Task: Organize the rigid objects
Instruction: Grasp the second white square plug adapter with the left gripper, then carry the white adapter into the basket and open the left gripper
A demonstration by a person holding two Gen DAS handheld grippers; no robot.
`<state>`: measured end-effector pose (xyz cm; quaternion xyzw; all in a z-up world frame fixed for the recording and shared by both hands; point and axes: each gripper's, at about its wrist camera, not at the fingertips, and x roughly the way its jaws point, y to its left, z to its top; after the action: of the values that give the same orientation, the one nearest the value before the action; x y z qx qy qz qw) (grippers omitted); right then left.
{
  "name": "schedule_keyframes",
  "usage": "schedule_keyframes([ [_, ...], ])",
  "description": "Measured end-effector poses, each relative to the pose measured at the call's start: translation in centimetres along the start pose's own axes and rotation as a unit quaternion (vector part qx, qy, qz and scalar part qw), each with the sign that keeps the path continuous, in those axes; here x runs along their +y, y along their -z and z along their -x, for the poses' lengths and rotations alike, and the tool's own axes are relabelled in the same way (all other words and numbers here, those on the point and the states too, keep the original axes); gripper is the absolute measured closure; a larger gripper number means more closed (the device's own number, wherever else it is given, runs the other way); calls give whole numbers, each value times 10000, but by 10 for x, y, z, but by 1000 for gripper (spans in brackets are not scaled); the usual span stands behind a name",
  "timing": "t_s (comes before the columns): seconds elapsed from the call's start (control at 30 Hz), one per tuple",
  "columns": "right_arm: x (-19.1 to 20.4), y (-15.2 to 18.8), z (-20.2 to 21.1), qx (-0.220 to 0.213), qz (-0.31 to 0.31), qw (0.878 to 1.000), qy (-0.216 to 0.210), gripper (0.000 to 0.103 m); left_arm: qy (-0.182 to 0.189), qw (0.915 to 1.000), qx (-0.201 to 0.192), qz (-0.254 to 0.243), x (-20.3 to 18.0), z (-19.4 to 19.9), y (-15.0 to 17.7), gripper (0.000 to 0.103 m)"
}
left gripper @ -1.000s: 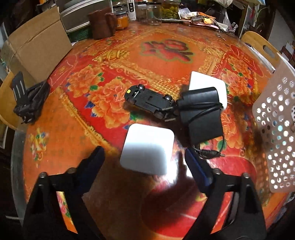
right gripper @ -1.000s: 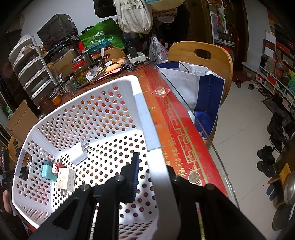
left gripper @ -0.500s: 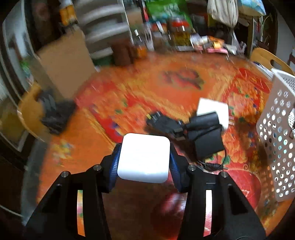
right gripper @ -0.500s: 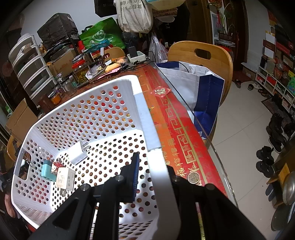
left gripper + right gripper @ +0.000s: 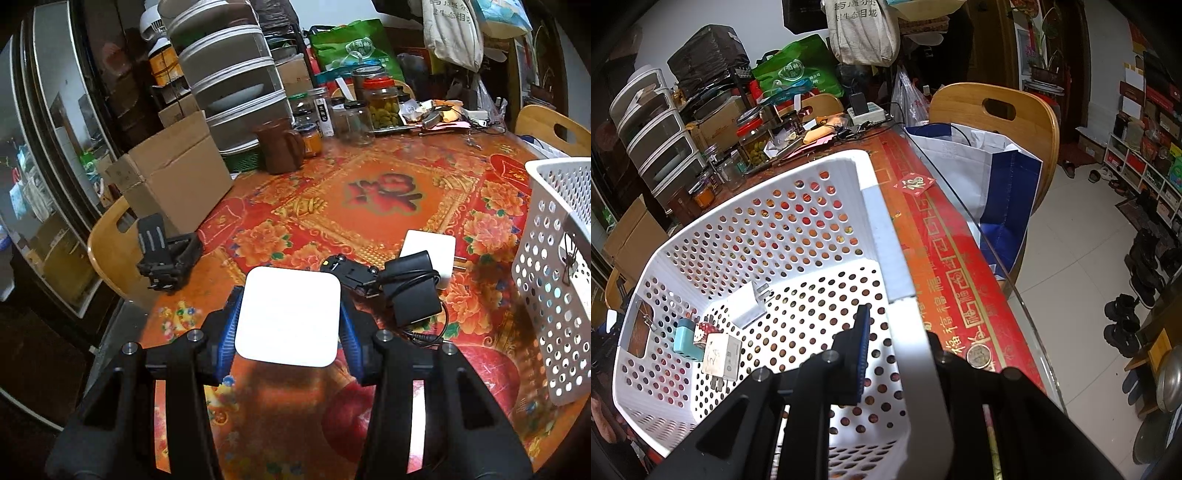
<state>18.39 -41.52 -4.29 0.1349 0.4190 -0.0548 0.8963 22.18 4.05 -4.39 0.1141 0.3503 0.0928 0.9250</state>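
My left gripper [image 5: 288, 325] is shut on a white square box [image 5: 290, 314] and holds it above the red table. Behind it lie a black toy car [image 5: 351, 273], a black power adapter [image 5: 412, 291] with its cable, and a second white box [image 5: 430, 249]. The white perforated basket [image 5: 554, 258] stands at the right. My right gripper [image 5: 897, 354] is shut on the basket's near rim [image 5: 919, 354]. Inside the basket lie a white plug [image 5: 748, 304], a teal charger [image 5: 685, 338] and a white adapter [image 5: 722, 356].
A cardboard box [image 5: 177, 173], a brown jug [image 5: 279, 147], jars [image 5: 382, 107] and stacked drawers stand at the table's back. A black clamp [image 5: 166, 254] lies at the left edge. A wooden chair with a bag [image 5: 993, 177] stands right of the table.
My left gripper closed on the near white box and lifted it off the table, tilting the view upward. The right gripper stayed on the basket rim.
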Motion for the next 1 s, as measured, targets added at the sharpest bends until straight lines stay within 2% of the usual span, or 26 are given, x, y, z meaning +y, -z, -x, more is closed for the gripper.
schedule_keyframes([
  [0.17,0,1,0,-5,18,10000,-5,86,175,9998,-134,-21,-8,22,-7,58],
  [0.47,1,1,0,-9,17,10000,-6,86,316,9973,-557,-363,-48,71,-25,58],
  [0.8,3,1,2,-22,46,10000,-20,86,410,9956,-678,-500,-76,98,-34,58],
  [1.0,4,0,3,-34,45,10000,-33,86,747,9911,-850,-706,-104,127,-55,58],
])
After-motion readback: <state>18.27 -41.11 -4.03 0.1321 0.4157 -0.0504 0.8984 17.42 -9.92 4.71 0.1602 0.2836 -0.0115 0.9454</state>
